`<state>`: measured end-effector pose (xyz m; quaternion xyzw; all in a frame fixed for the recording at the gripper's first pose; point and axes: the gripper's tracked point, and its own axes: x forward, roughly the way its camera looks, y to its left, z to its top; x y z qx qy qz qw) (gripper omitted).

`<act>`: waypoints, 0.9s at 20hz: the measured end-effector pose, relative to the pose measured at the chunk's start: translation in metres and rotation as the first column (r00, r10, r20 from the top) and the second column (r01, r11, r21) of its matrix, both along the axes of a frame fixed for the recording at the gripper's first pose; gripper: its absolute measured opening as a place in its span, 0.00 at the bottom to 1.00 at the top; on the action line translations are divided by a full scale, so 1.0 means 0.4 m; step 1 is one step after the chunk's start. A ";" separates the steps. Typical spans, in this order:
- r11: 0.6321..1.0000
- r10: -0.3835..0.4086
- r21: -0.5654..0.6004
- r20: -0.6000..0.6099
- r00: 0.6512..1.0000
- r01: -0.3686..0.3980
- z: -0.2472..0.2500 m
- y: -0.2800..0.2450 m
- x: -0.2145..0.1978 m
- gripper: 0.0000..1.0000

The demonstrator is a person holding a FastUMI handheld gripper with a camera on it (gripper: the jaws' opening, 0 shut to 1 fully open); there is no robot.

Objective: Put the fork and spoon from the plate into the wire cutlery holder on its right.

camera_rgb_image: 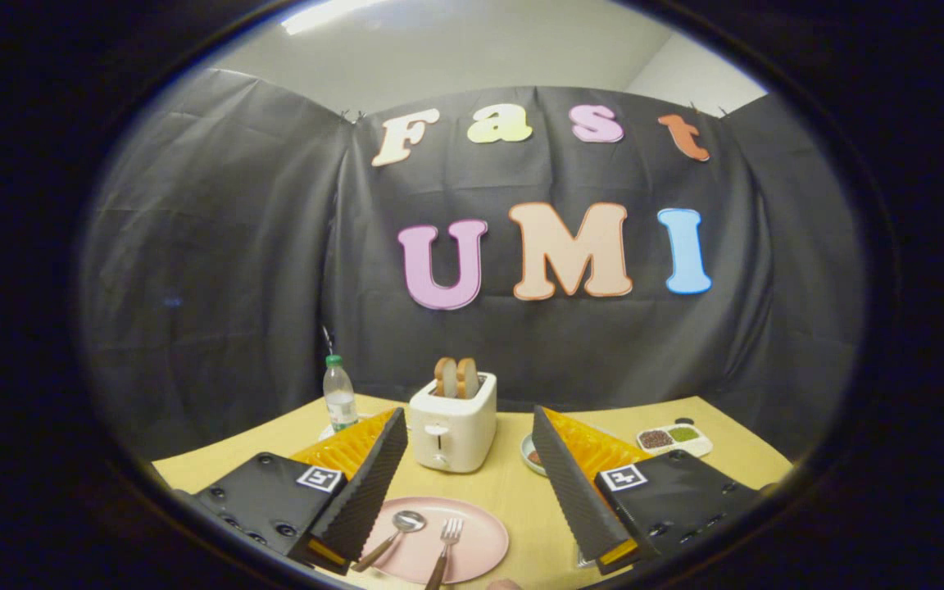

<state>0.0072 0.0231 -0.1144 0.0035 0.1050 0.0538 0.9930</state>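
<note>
Pink in colour, the plate point(472, 545) is seen low between the two fingers of the gripper point(468, 426), resting on a pale wooden table point(513, 492). The spoon point(394, 537) and the fork point(444, 549) are laid side by side on it, bowl and tines pointed away, the spoon nearer the left finger. The fingers are spread wide and nothing is held between them. A white toaster point(452, 426) with two bread slices is set just beyond the plate, a plastic bottle point(340, 395) past the left finger, a small divided dish point(673, 439) past the right
</note>
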 end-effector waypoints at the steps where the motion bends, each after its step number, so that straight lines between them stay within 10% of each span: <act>1: 1.000 0.006 -0.004 -0.026 1.000 -0.006 -0.024 0.003 0.000 0.98; 18: 0.987 0.080 -0.096 -0.422 0.903 -0.132 -0.436 0.043 -0.063 0.98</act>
